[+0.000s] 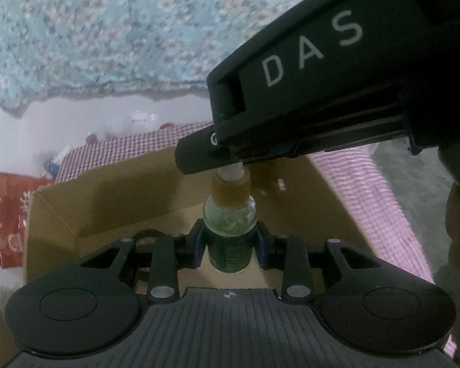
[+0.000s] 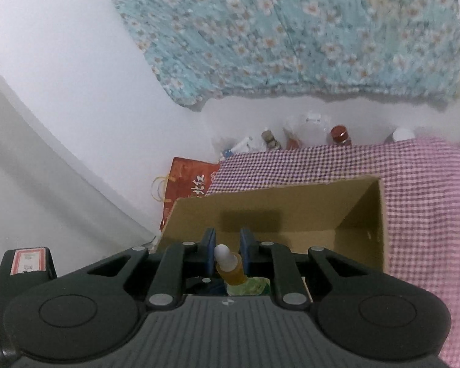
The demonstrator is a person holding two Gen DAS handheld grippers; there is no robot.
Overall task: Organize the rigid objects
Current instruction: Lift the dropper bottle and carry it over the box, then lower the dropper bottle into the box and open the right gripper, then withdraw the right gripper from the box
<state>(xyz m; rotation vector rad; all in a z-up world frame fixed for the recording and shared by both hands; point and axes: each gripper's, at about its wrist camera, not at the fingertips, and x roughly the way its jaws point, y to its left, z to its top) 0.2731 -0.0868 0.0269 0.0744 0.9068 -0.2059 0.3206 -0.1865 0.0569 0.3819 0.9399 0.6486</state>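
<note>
1. "DAS" in pale capital letters stands on the black body of the right gripper, seen in the left wrist view.
2. Pale Chinese characters, too blurred to read surely, stand on the red bag beside the cardboard box.
3. The bottle has a dark green label, unreadable.

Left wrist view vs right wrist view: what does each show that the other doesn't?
Only the left wrist view: the left gripper shut on the small glass bottle's dark green label, and the black right gripper body marked DAS over its top.

Only the right wrist view: the right gripper, jaws closing around the bottle's white dropper tip, and a red-capped jar by the wall.

Both: the bottle's amber collar, open brown cardboard box, pink checked cloth, floral blue fabric, red paper bag.
</note>
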